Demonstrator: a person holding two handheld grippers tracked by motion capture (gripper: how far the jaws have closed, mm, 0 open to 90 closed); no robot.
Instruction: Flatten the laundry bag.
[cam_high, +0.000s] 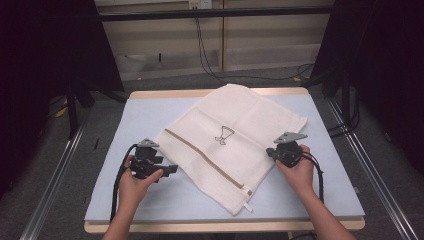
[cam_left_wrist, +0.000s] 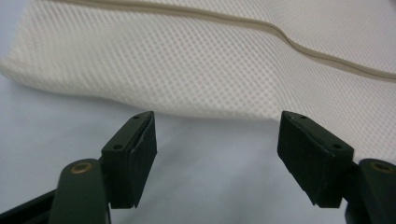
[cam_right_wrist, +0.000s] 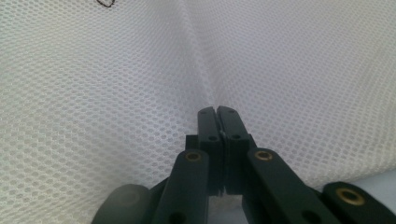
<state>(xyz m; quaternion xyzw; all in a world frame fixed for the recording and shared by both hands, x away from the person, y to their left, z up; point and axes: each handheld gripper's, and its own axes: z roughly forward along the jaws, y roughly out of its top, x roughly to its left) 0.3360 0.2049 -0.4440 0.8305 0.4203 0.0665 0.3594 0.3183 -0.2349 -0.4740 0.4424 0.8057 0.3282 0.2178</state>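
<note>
So over at about 8 o'clock on the table (cam_high: 150, 107) sits the left gripper (cam_high: 170, 170), jaws spread wide with nothing between them. In the left gripper view (cam_left_wrist: 217, 149) there's just bare pale-blue tabletop in the gap, and the edge of the mesh laundry bag (cam_high: 230, 140) lies a bit past the tips, not touching. Part of that gripper is covered by the person's left hand (cam_high: 132, 182), and the cable trails off the near edge.

The bag takes up the middle of the table, laid flat and turned diagonally, its far corner at 12 o'clock poking over the table's far edge. It's cream-white honeycomb mesh with a tan zipper (cam_high: 205, 157) running down toward 6 o'clock, plus a small white tab (cam_high: 247, 206) at that near corner. There's a little black line drawing (cam_high: 224, 134) in the middle, goblet-ish, too small to make out properly. No readable writing that I can see.

At 4 o'clock the right gripper (cam_high: 272, 152) has its jaws pressed together at the bag's right edge. In the right gripper view (cam_right_wrist: 217, 114) a crease in the mesh runs right into the closed tips, so it looks like it's pinching fabric.
</note>
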